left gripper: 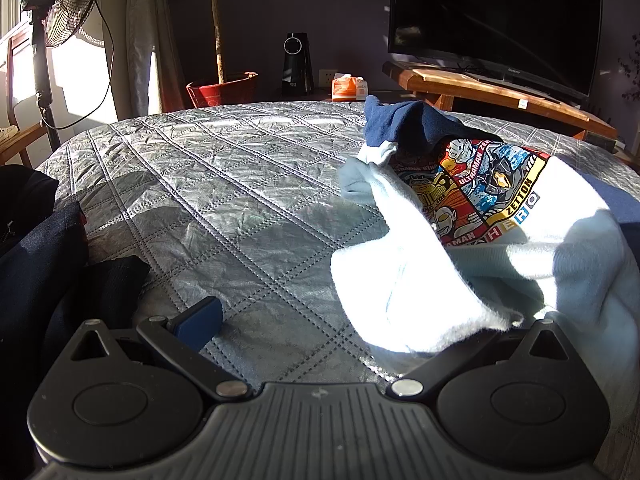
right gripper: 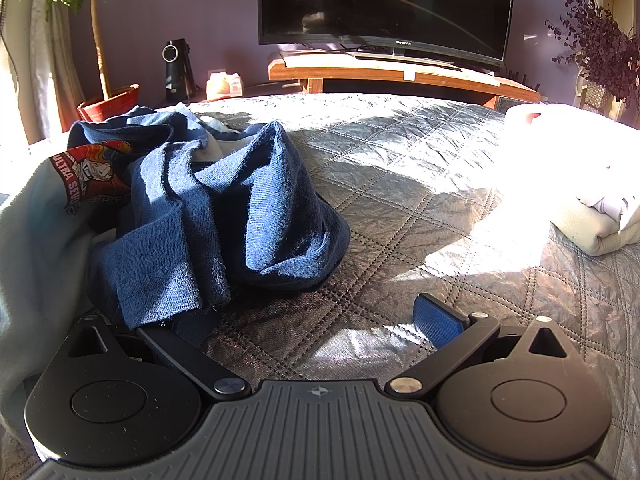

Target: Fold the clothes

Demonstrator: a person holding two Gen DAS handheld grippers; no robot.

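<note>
The pale shirt (left gripper: pixel 460 280) with the cartoon print and navy sleeves lies crumpled on the quilted bed (left gripper: pixel 224 184), bunched between the two claws; the left claw (left gripper: pixel 376 320) stands apart, its right finger under the pale hem; the right claw (right gripper: pixel 312 320) stands apart too, a navy sleeve (right gripper: pixel 224 216) draped over its left finger; closing here risks pinching several layers and dragging the heap, not one edge; counted: one crumpled shirt, one folded cream bundle (right gripper: pixel 592 216), one dark garment (left gripper: pixel 44 264) at the left.

Quilted bedcover (left gripper: pixel 240 184) crinkled, faint sheen; shirt (right gripper: pixel 224 208) fuzzy matt knit
</note>
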